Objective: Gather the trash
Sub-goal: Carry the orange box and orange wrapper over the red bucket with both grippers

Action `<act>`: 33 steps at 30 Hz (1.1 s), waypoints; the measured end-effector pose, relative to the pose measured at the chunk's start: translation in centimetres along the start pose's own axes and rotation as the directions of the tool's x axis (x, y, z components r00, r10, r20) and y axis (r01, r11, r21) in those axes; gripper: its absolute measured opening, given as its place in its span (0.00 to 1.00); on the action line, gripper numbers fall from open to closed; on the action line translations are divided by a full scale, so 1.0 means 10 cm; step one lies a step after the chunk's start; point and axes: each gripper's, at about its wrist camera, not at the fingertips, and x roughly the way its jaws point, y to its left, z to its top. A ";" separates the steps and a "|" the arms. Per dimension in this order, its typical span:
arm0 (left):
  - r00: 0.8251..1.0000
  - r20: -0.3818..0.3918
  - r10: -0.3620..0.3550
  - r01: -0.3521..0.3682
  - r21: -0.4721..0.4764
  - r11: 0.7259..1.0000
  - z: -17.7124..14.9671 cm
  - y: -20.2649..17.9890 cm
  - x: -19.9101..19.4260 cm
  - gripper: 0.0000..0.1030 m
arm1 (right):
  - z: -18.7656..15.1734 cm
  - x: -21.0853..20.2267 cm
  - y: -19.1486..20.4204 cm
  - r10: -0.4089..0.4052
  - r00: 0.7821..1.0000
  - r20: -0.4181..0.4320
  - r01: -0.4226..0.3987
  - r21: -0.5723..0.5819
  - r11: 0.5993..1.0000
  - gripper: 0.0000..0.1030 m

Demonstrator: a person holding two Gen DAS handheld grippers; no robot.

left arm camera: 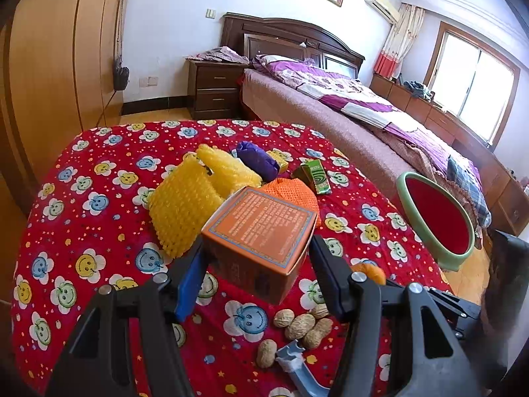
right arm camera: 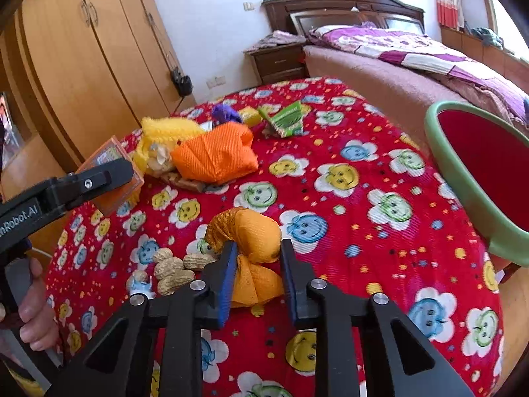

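My left gripper (left arm camera: 256, 258) is shut on an orange cardboard box (left arm camera: 261, 228) and holds it above the table; the box also shows in the right wrist view (right arm camera: 112, 172). My right gripper (right arm camera: 258, 264) is shut on a crumpled yellow-orange mesh wrapper (right arm camera: 251, 238). On the red smiley tablecloth (right arm camera: 347, 198) lie yellow foam nets (left arm camera: 185, 205), an orange mesh wrapper (right arm camera: 215, 155), a purple wrapper (left arm camera: 254, 158), a green carton (left arm camera: 317, 172) and several peanuts (left arm camera: 301, 326). A green basin with a red inside (left arm camera: 436, 218) stands at the table's right edge.
A small blue plastic piece (left arm camera: 294, 360) lies by the peanuts. A bed (left arm camera: 363, 106) stands beyond the table, a nightstand (left arm camera: 215, 89) at its head. A wooden wardrobe (left arm camera: 59, 66) is on the left.
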 end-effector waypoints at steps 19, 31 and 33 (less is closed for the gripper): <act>0.997 -0.023 -0.078 0.078 0.006 0.997 0.11 -0.56 -0.24 0.60 | 0.08 -0.91 -0.55 -0.034 0.978 0.206 0.014 0.095 0.995 0.24; 0.988 -0.053 -0.145 0.149 0.100 0.984 0.26 -1.17 0.01 0.60 | 0.09 -1.21 -1.11 -0.145 0.951 0.272 0.093 0.195 0.976 0.24; 0.985 -0.064 -0.160 0.166 0.113 0.980 0.27 -1.28 0.08 0.60 | 0.08 -1.24 -1.25 -0.165 0.948 0.272 0.105 0.223 0.969 0.24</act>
